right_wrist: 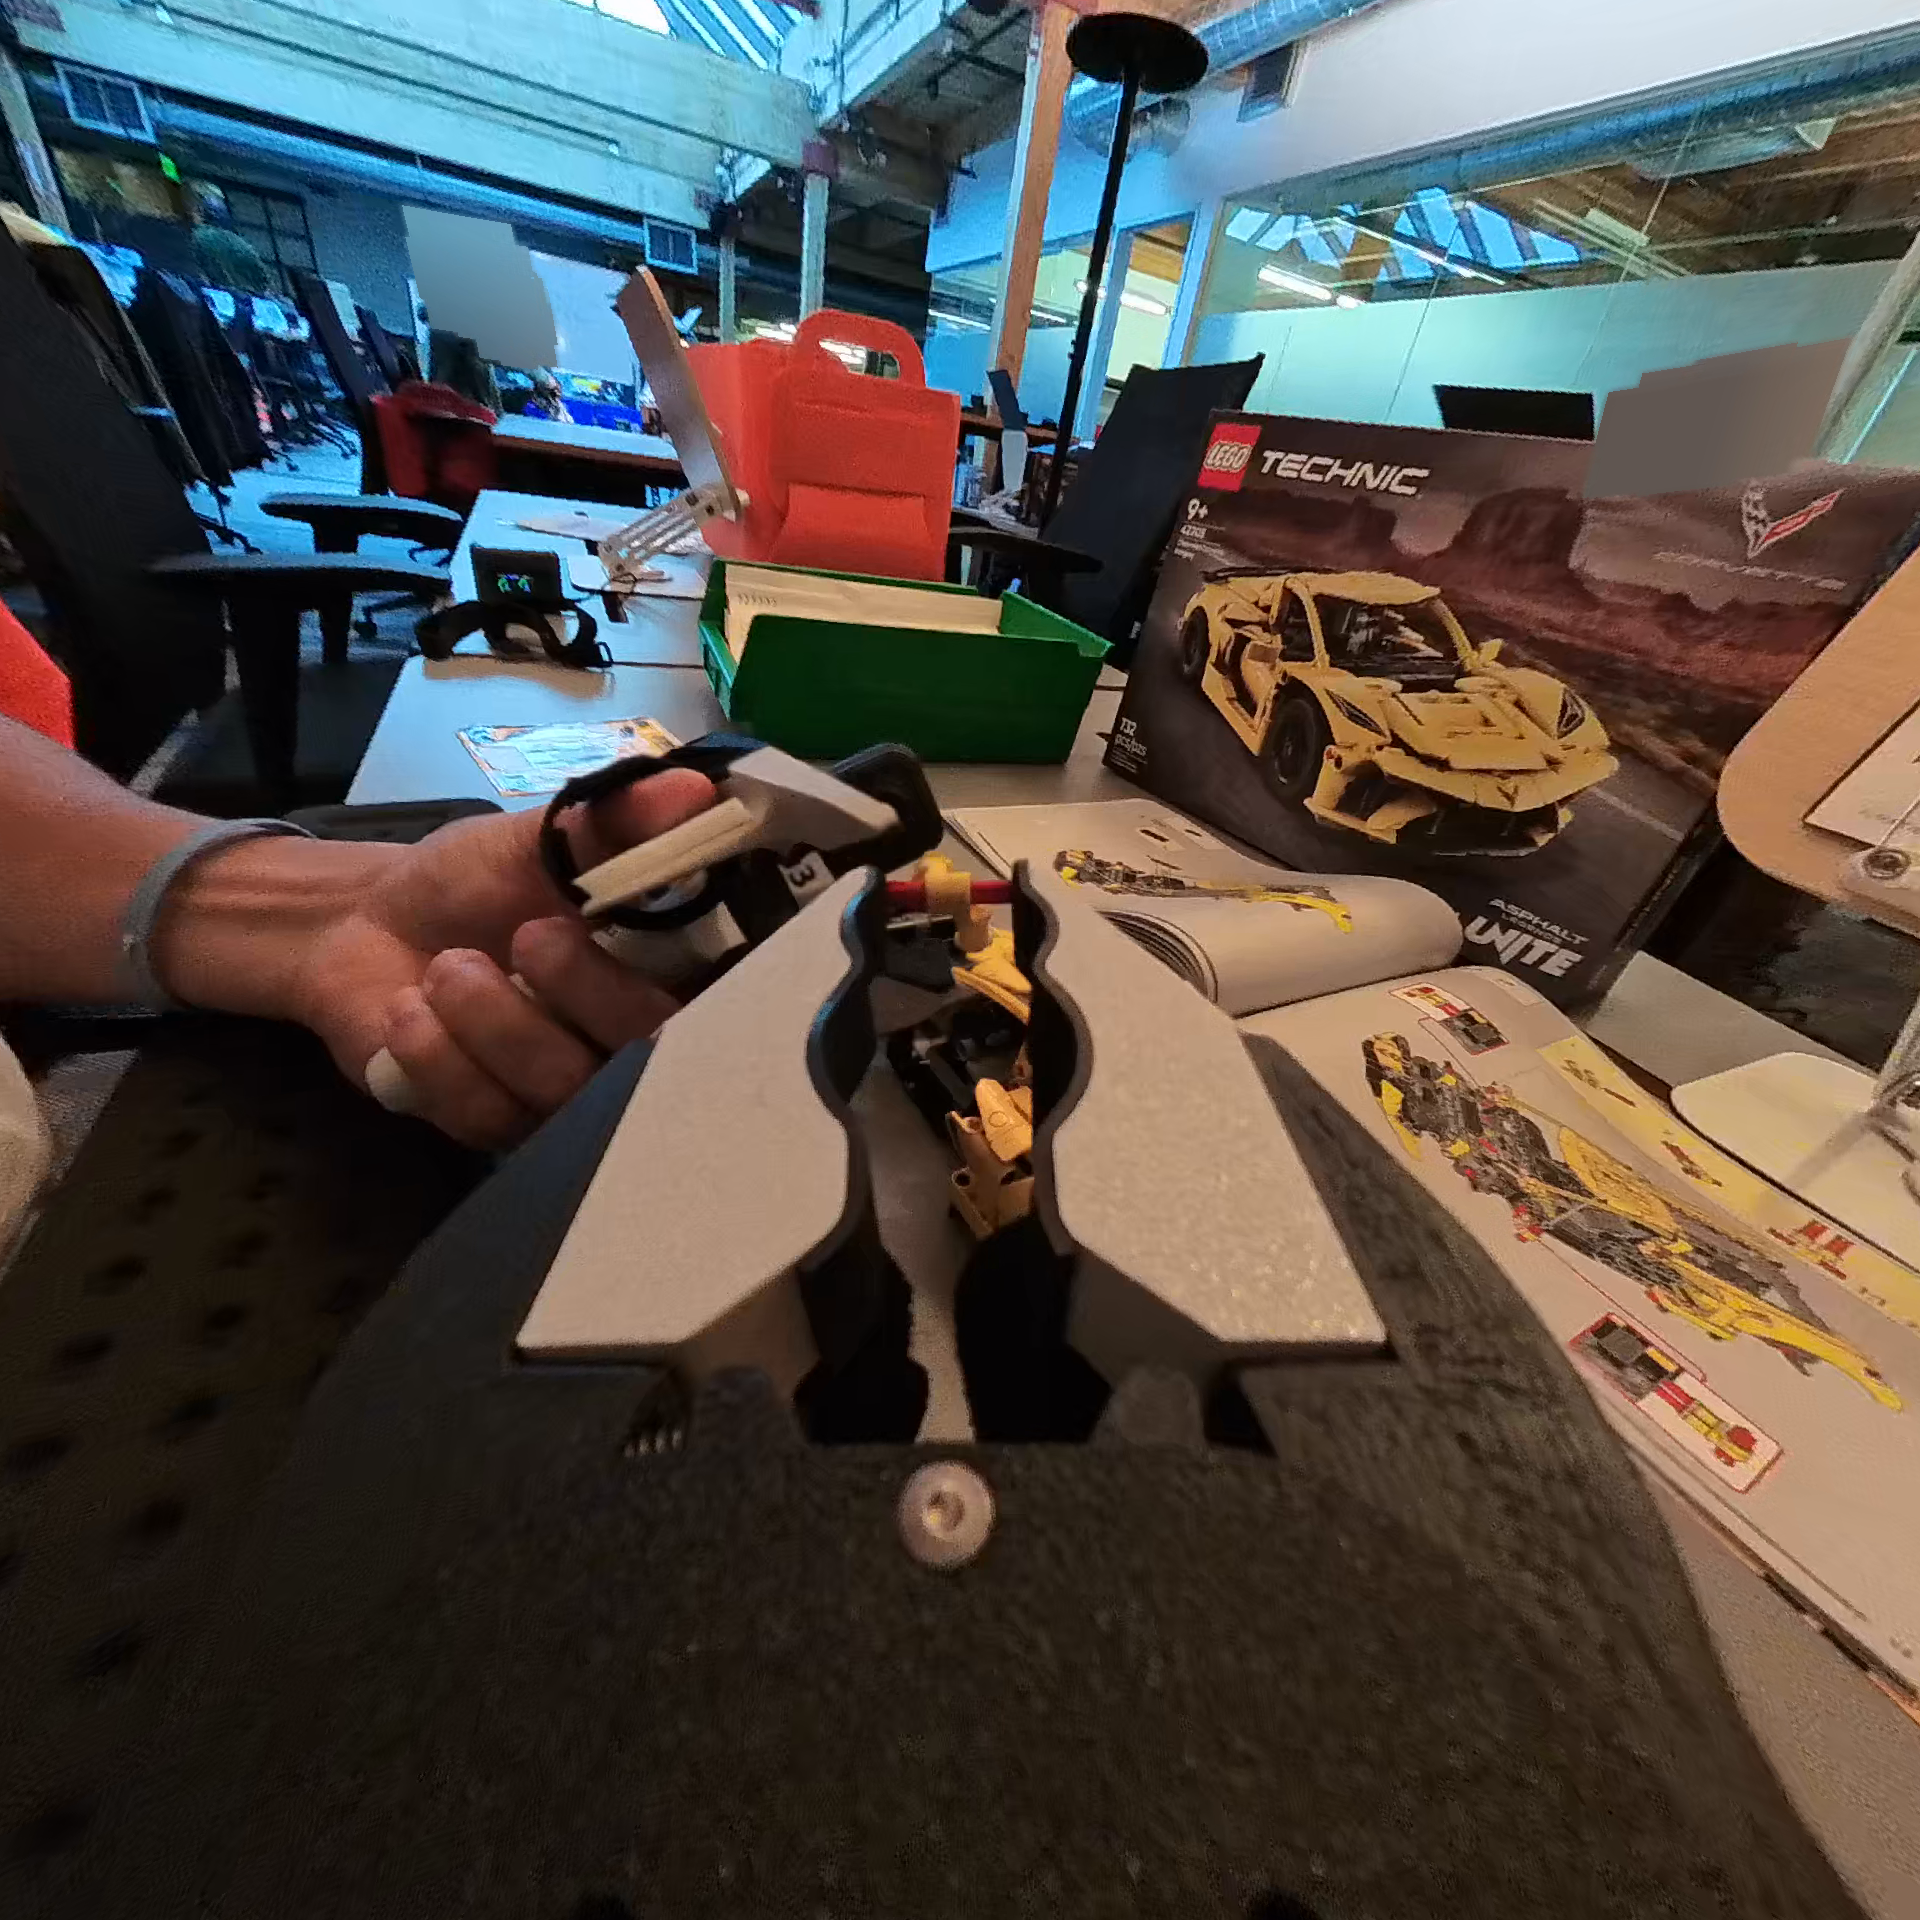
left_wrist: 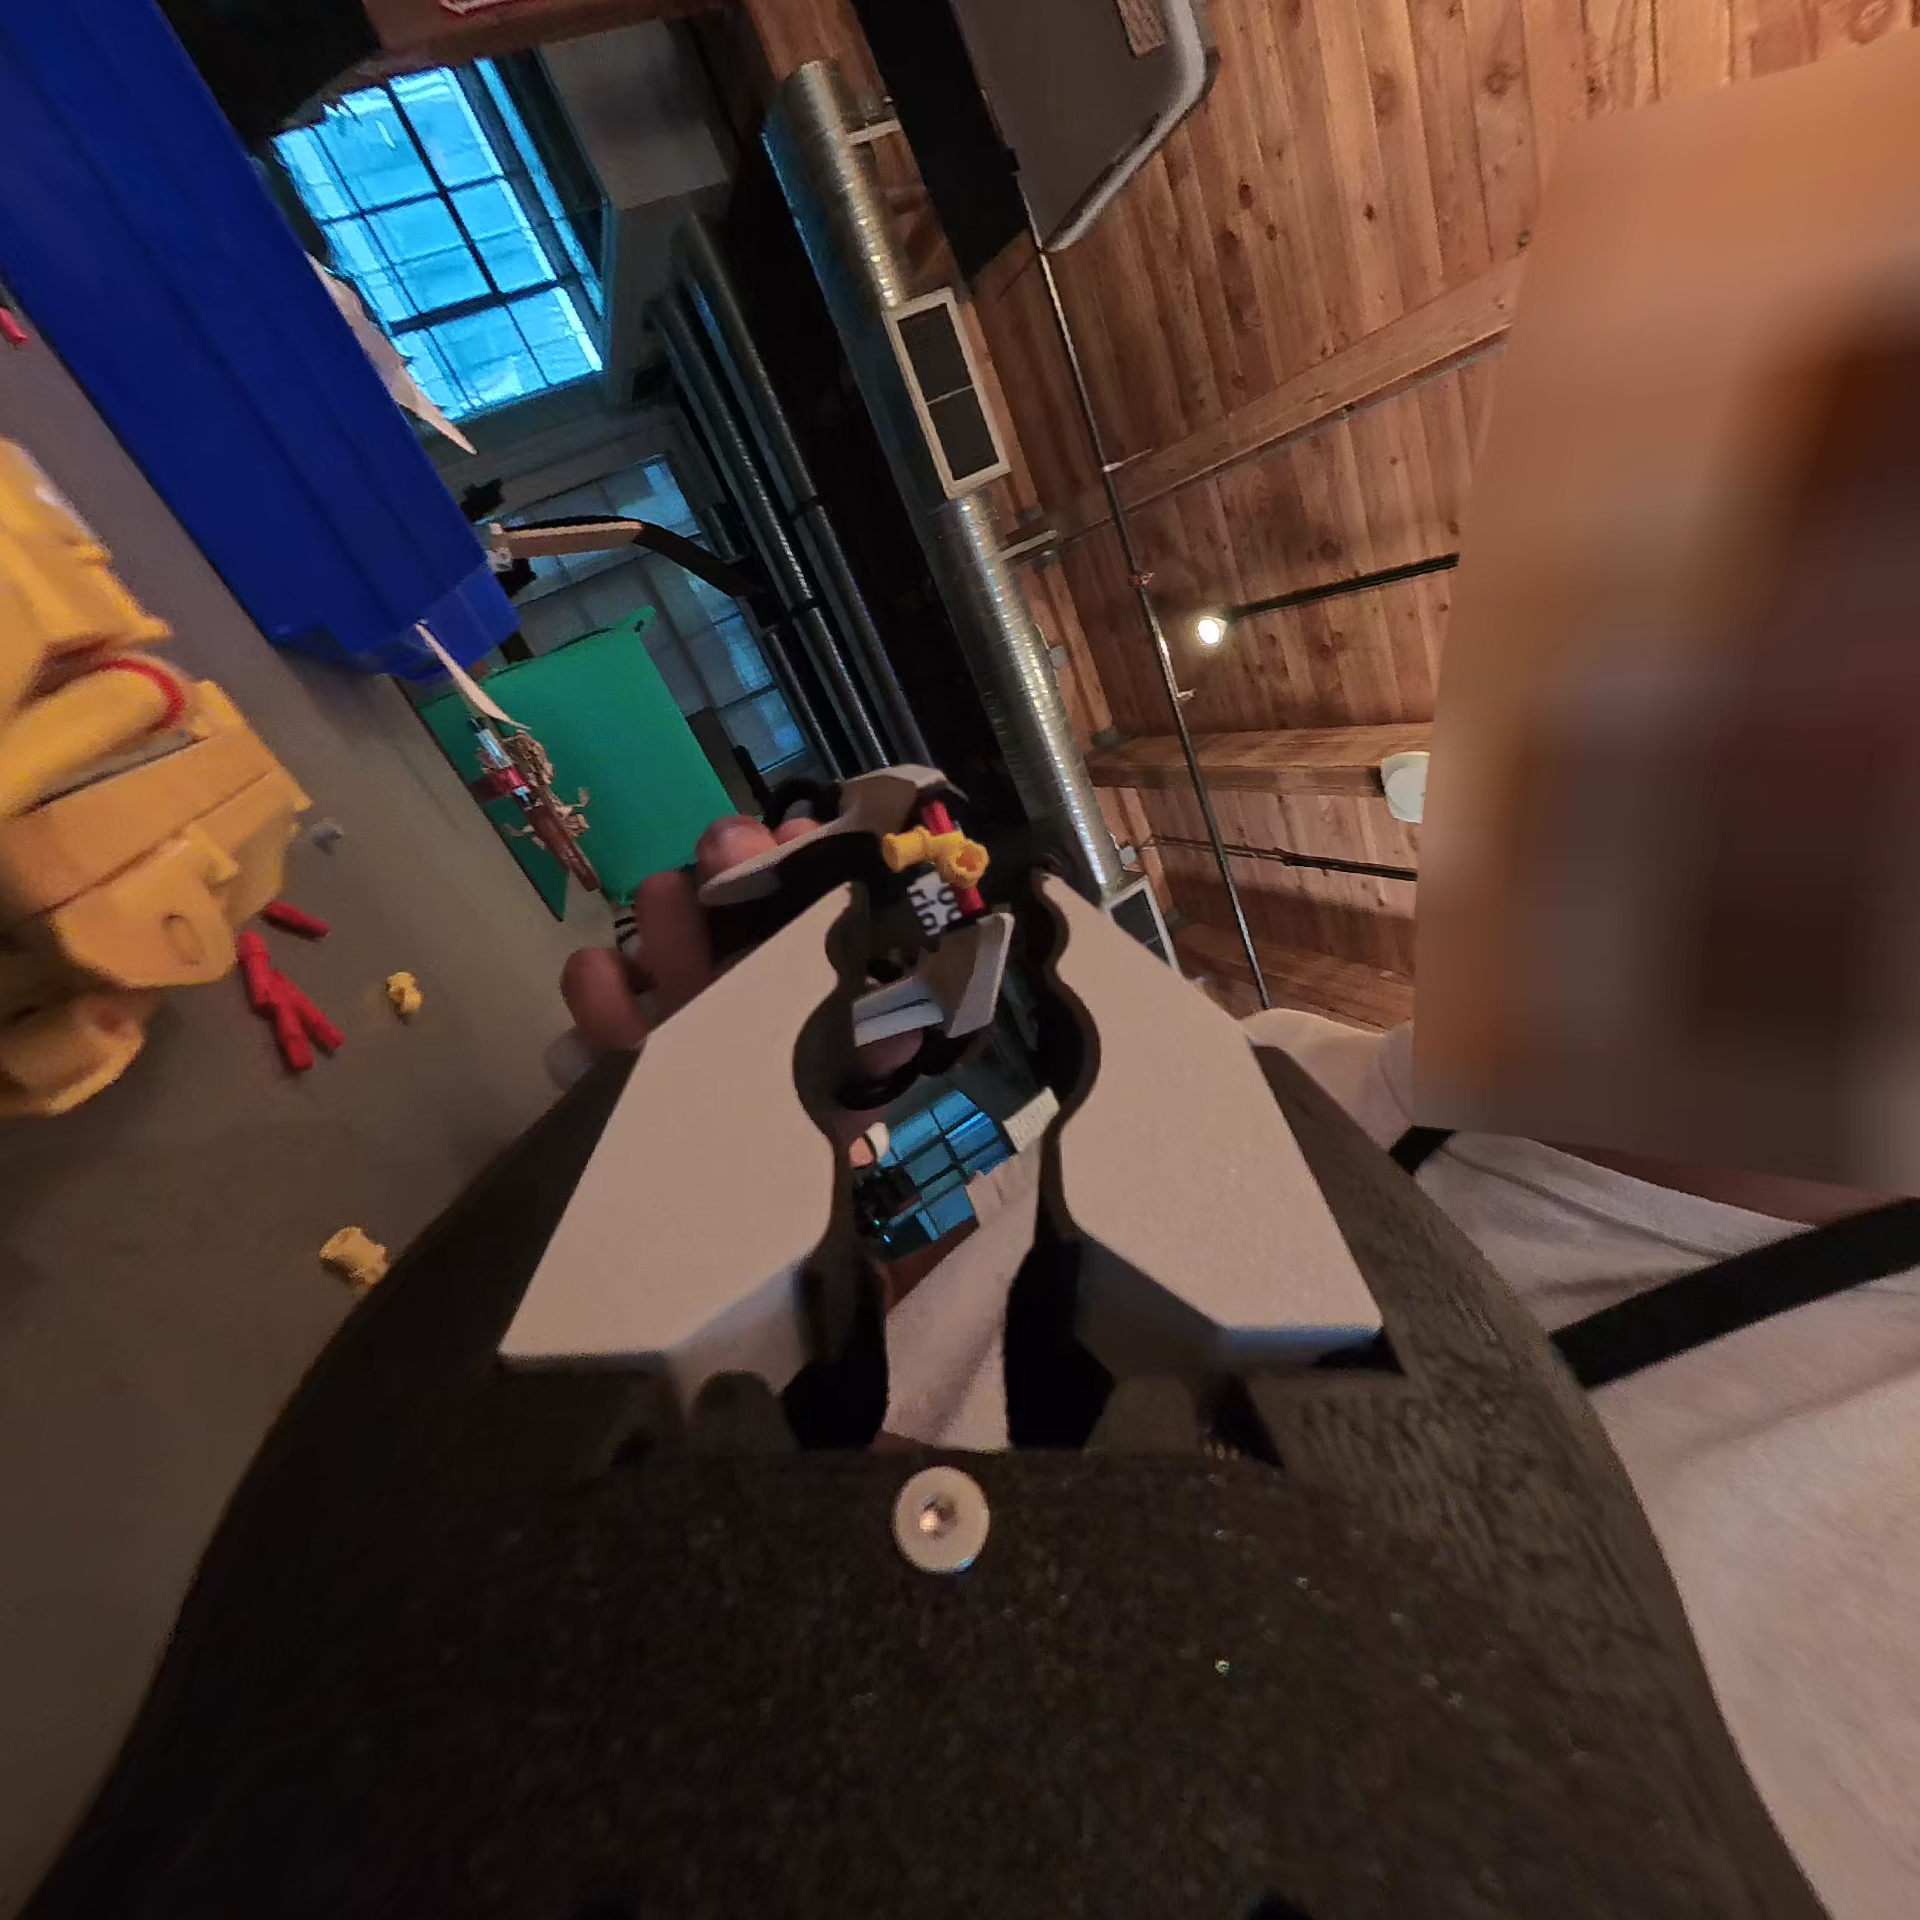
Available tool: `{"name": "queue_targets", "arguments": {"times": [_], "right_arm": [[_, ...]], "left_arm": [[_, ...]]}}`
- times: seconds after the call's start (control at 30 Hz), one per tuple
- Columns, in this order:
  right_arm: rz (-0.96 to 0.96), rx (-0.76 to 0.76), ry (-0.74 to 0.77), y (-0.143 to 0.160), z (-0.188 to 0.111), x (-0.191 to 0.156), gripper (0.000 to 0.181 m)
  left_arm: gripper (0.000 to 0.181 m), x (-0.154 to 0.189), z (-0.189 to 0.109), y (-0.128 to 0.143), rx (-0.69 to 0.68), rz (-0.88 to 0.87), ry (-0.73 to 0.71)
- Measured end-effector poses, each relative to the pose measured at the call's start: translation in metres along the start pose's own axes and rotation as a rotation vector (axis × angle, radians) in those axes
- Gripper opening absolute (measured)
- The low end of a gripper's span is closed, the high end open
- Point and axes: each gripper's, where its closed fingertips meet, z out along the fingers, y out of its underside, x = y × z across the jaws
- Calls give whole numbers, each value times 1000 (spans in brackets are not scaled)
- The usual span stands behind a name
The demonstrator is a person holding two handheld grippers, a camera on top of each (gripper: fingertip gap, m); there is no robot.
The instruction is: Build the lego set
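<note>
Left wrist view first: the left gripper (left_wrist: pixel 940 894) is tipped way over, so the grey table (left_wrist: pixel 436 935) runs up the left side and the wood ceiling fills the right. Its grey fingers (left_wrist: pixel 717 1122) sit with a narrow gap between them, and as far as I can tell nothing is caught in that gap. Just past the tips is the right gripper (left_wrist: pixel 940 847), held in a hand (left_wrist: pixel 665 935), with a red axle (left_wrist: pixel 951 852) pinched between its tips and a small yellow connector (left_wrist: pixel 930 850) threaded on it. On the table there's a partly built yellow car body (left_wrist: pixel 114 790), a cluster of loose red pins (left_wrist: pixel 281 987) just beside it, a couple of stray yellow bits (left_wrist: pixel 353 1255), plus a blue bin (left_wrist: pixel 208 343) and a green bin (left_wrist: pixel 613 748) farther back. A person's white shirt (left_wrist: pixel 1714 1455) fills the lower right. Right wrist view: the right gripper (right_wrist: pixel 940 894) has its fingers (right_wrist: pixel 1174 1174) close together, and the red axle (right_wrist: pixel 971 890) spans the gap right at the tips with the yellow connector (right_wrist: pixel 948 881) on it — so it's clamped on that axle. The left gripper (right_wrist: pixel 831 821) comes in from the left in a hand (right_wrist: pixel 436 966), its tips right up by the axle; whether they touch it I can't tell. Behind the fingers sits a yellow and black chunk of the build (right_wrist: pixel 987 1049). An open instruction booklet (right_wrist: pixel 1558 1195) lies to the right, the set's box (right_wrist: pixel 1455 665) stands behind it, and a green bin (right_wrist: pixel 904 675) and an orange bag (right_wrist: pixel 831 447) are farther back.
</note>
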Motion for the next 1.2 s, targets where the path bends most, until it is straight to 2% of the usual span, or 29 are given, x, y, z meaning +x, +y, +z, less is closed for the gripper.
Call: {"name": "queue_targets", "arguments": {"times": [0.2,0.33,0.47,0.57,0.67,0.8,1.03,1.13,1.2], "right_arm": [[135,82,-109,-12,-4,-9,22],[118,58,-130,-7,-2,-14,22],[114,31,-130,-2,-3,-12,22],[103,7,-133,2,-2,-12,22],[94,-10,-124,5,-1,-11,22],[67,-38,-98,9,-1,-7,22],[-118,-145,-60,27,5,-13,22],[-125,-144,-53,26,5,-13,22],[-105,-132,-53,24,3,-11,22]], "left_arm": [[35,11,8,8,-43,-72,100],[34,17,9,9,-47,-104,146],[12,16,-1,-2,12,-59,122],[9,16,-4,-4,11,-9,95],[11,11,-5,-5,2,21,50],[25,0,-7,-6,-15,102,-55],[29,-15,-4,2,-76,145,-159],[8,-18,-7,-1,-51,91,-148],[6,-17,-10,-5,-26,56,-133]]}}
